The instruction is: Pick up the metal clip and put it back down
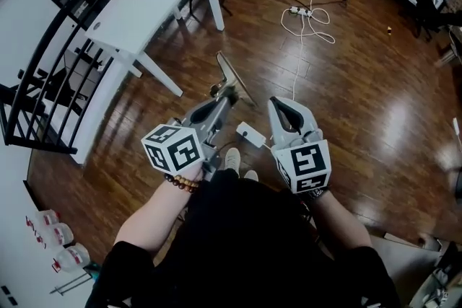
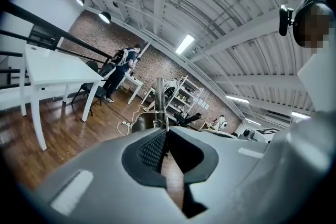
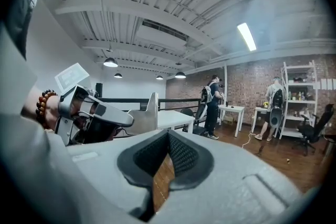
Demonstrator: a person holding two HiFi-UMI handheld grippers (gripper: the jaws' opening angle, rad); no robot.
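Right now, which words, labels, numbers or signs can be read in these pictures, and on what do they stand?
No text can be read.
Bottles, red labels: too small to read.
Marker cubes: black-and-white square patterns, no words.

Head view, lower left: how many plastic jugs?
3 jugs: the top jug, the middle jug, the bottom jug, in a diagonal row at lower left. More may be out of frame.
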